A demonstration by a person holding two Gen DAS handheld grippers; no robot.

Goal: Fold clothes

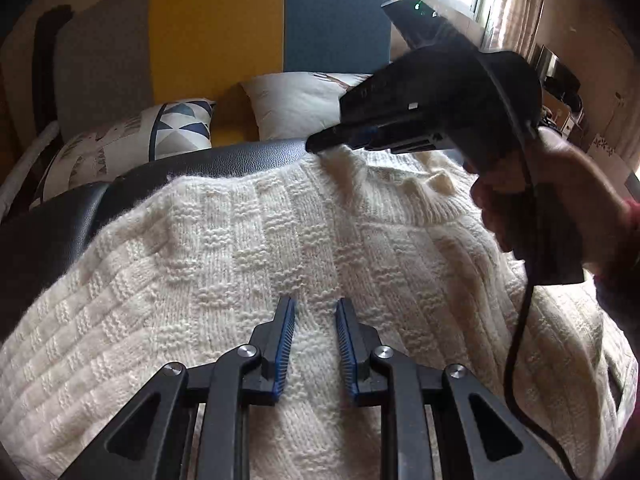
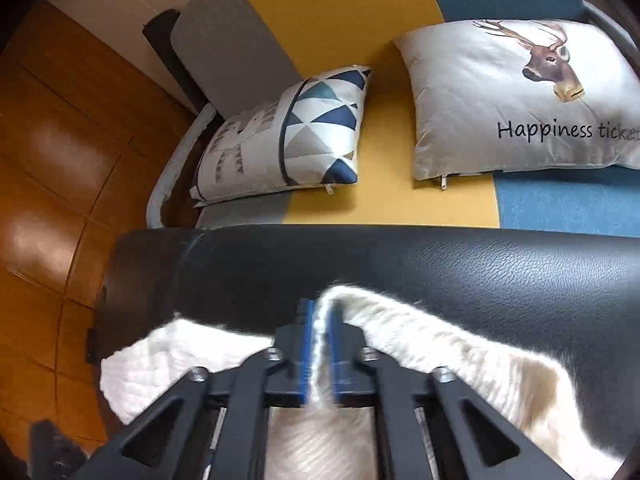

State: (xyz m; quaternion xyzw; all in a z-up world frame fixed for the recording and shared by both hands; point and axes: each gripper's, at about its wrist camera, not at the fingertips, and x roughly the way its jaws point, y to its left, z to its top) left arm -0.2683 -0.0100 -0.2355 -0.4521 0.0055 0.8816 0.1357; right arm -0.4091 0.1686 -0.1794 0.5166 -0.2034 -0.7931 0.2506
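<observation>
One cream knitted sweater (image 1: 280,248) fills the lower two thirds of the left wrist view, spread flat over a black leather-look bench (image 1: 224,160) whose bare edge shows as a dark band above it; the knit is a chunky basket-weave of raised blocks and ribs, fuzzy at the edges, with a ribbed neckline at centre right. At the bottom centre the left hand-held gripper (image 1: 315,344) hovers low over the knit with its two blue-padded fingers (image 1: 285,344) parted and nothing between them. In the upper right, the right hand-held gripper (image 1: 320,145), held by a person's hand (image 1: 560,200), has its tip at the sweater's far edge, where the fabric is pinched up into a small peak; a black cable (image 1: 520,320) hangs down from it. Two cushions lie beyond the bench on a sofa of grey, yellow and blue panels (image 1: 216,28): one with blue triangles (image 1: 160,136), one pale (image 1: 296,104). In the right wrist view, the right hand-held gripper (image 2: 319,344) at bottom centre is clamped on a thin ridge of the sweater (image 2: 440,344), the cream fabric squeezed between its blue pads (image 2: 306,344) and trailing away to lower right and lower left over the bench (image 2: 440,272). Above lie the same two cushions, the triangle one (image 2: 288,136) at centre and a deer-print one reading "Happiness ticket" (image 2: 520,100) at upper right, with wooden floor (image 2: 52,160) on the left.
</observation>
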